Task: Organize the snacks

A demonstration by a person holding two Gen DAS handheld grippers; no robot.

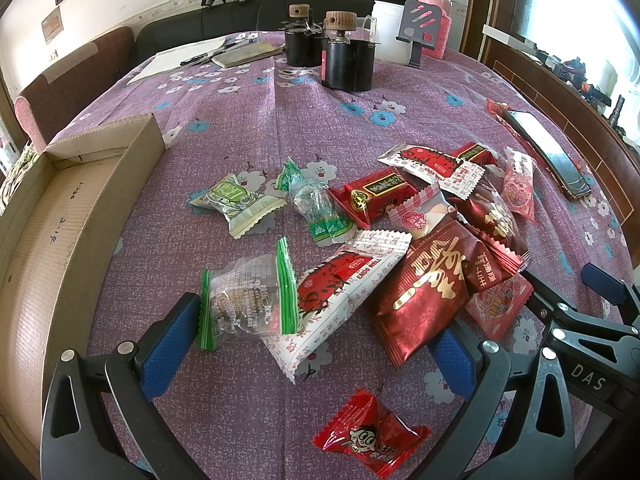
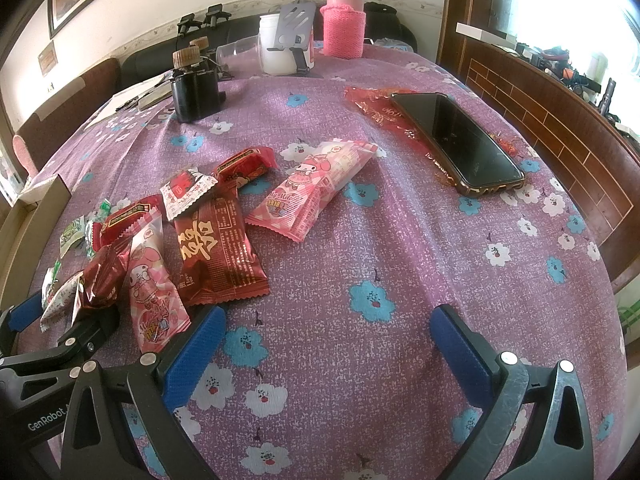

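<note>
A pile of wrapped snacks lies on the purple flowered tablecloth (image 1: pixel 260 112). My left gripper (image 1: pixel 316 348) is open and low over the cloth. A clear green-striped packet (image 1: pixel 248 300), a white-and-red packet (image 1: pixel 340 284) and a dark red packet (image 1: pixel 424 292) lie loose between its blue pads. A small red candy (image 1: pixel 368 436) lies nearer the camera. An open cardboard box (image 1: pixel 80 208) stands at the left. My right gripper (image 2: pixel 328 344) is open over bare cloth, right of a pink packet (image 2: pixel 154 280) and a dark red one (image 2: pixel 216 248). Another pink packet (image 2: pixel 320 184) lies farther off.
A phone (image 2: pixel 460 140) rests on a red wrapper (image 2: pixel 372 104) at the right. At the back stand black jars (image 1: pixel 348 60), a white cup (image 2: pixel 276 48), a phone stand (image 2: pixel 296 28) and a pink flask (image 2: pixel 344 24). A notebook (image 1: pixel 180 56) lies back left. A wooden bed frame (image 2: pixel 560 120) borders the right side.
</note>
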